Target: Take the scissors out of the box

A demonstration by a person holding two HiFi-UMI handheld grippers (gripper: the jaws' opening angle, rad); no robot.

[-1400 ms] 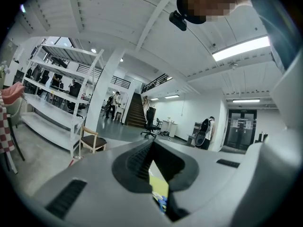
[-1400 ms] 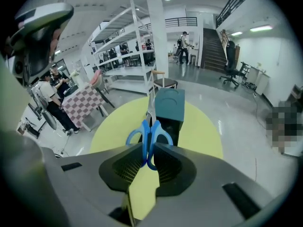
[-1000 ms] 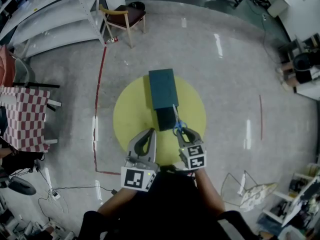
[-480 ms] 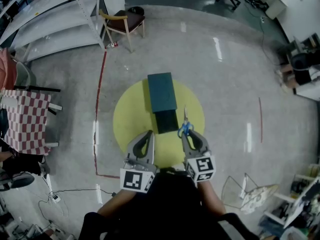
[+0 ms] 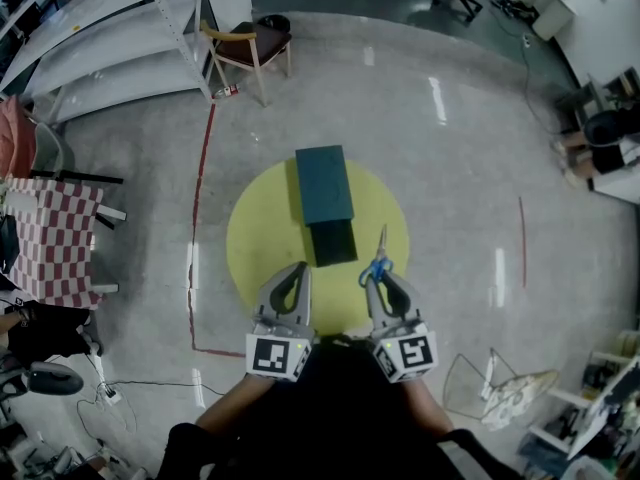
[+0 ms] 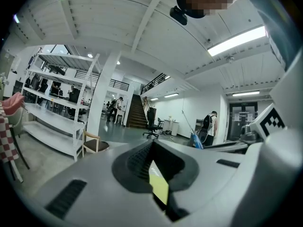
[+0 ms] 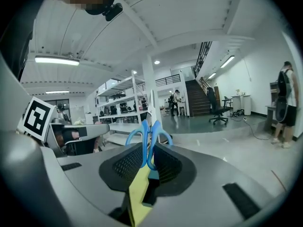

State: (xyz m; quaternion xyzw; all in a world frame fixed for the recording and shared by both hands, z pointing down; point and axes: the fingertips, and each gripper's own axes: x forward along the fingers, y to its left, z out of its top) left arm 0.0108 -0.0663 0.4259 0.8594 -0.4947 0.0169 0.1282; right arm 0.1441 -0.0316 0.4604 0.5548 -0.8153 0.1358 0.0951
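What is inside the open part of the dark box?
Only a dark hollow shows in the box; nothing can be made out. The scissors are outside, in the right tongs. The closed part's inside is covered.

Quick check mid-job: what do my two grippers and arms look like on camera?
Both the left gripper and right gripper are grey, with tapering jaws lined by dark ribbed pads. Each carries a cube of black-and-white square markers. The person wears a dark top.
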